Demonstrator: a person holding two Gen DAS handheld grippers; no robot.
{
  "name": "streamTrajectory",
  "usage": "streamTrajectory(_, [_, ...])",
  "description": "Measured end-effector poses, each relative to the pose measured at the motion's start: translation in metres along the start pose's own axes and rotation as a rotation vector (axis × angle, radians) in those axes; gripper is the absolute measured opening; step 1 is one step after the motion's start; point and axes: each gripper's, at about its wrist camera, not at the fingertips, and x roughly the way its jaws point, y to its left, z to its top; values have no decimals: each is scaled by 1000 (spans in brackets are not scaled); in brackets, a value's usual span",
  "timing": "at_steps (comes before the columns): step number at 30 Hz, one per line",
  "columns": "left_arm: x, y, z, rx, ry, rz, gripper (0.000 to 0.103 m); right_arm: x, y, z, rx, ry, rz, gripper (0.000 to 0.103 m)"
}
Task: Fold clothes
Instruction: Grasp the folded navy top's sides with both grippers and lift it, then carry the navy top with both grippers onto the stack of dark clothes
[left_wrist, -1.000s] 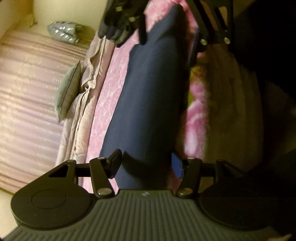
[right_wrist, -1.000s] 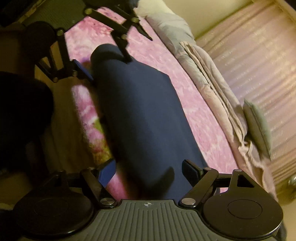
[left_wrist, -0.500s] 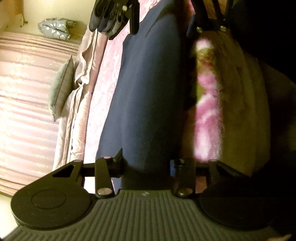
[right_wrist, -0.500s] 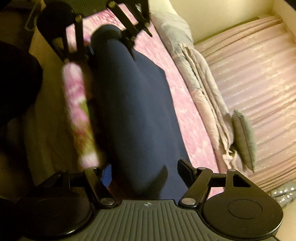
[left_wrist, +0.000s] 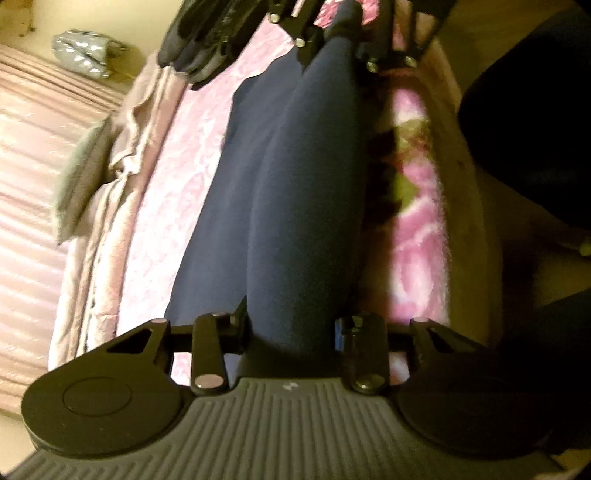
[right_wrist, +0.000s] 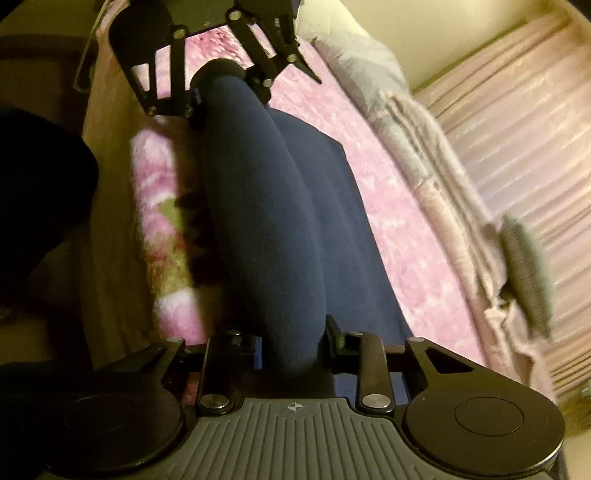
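A dark navy garment (left_wrist: 291, 192) lies lengthwise on a pink patterned bed cover (left_wrist: 177, 206), its near long edge bunched into a raised fold. My left gripper (left_wrist: 291, 326) is shut on one end of that fold. My right gripper (right_wrist: 293, 345) is shut on the other end. In the left wrist view the right gripper (left_wrist: 340, 40) shows at the far end of the garment. In the right wrist view the left gripper (right_wrist: 225, 85) shows at the far end, and the garment (right_wrist: 273, 221) runs between the two.
A folded pale pink quilt (left_wrist: 107, 192) with a small grey cushion (left_wrist: 79, 177) lies along the bed's far side. Pink pleated curtains (right_wrist: 517, 122) hang behind. A silver bag (left_wrist: 83, 51) sits by the wall. The bed's near edge drops off beside a fluffy pink strip (right_wrist: 162, 229).
Both grippers' jaws have closed from wide open onto the garment's ends. The garment's near edge has gathered into a raised fold between them.
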Motion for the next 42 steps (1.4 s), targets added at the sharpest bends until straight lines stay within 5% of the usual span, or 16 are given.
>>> streamTrajectory(12, [-78,129,47,-122,88,-303,29,-81,-111,75,87,184,282,25])
streamTrajectory(18, [-119,165,58,-136,104,-358,29,-125,-138,106,123,219,347,25])
streamTrajectory(35, [-155,209,74,15,-24,-315,29,-185,-166,144,246,294,201,25])
streamTrajectory(42, [-147,225,110,136,-147,-297,29,-216,-191,125,312,355,70,25])
